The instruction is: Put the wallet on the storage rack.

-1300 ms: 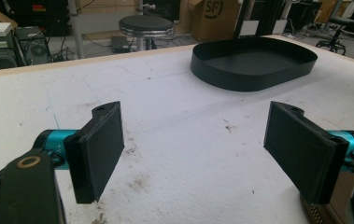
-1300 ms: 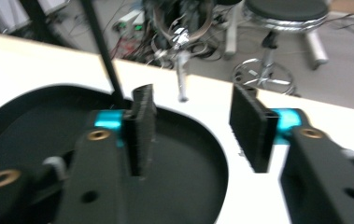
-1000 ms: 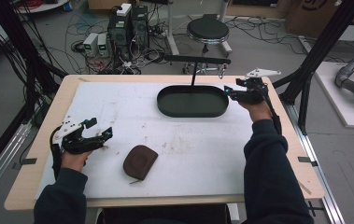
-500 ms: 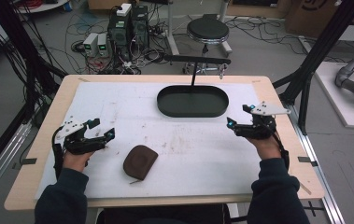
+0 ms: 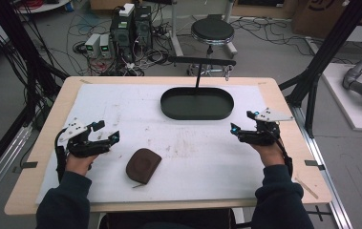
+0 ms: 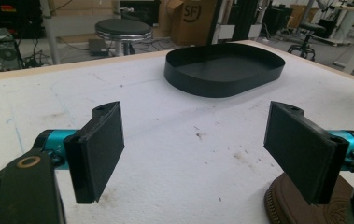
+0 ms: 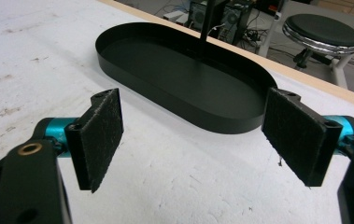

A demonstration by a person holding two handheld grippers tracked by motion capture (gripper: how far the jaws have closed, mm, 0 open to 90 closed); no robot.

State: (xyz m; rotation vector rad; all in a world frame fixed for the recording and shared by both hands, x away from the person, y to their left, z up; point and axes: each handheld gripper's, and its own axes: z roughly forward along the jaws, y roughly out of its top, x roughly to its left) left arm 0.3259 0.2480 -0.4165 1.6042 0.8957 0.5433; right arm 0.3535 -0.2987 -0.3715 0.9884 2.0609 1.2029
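A black oval tray (image 5: 196,103) lies at the back middle of the white mat, with nothing in it; it also shows as the tray (image 6: 224,69) and the tray (image 7: 179,74). A brown leather pouch (image 5: 143,165) lies near the front, left of centre; its edge (image 6: 289,205) peeks out under one jaw. My left gripper (image 5: 107,132) hovers open just left of the pouch, also seen as the gripper (image 6: 198,154). My right gripper (image 5: 241,123) is open at the right side of the mat, short of the tray's right end, its jaws wide apart and bare (image 7: 195,140).
A black T-shaped stand (image 5: 199,71) rises behind the tray. The white mat (image 5: 188,148) covers a wooden table (image 5: 283,95). Beyond the far edge are a round stool (image 5: 212,31), computer boxes and cables on the floor.
My right gripper has drawn back from the tray's right rim toward the person and now rests at the right of the mat. My left gripper has shifted slightly toward the pouch.
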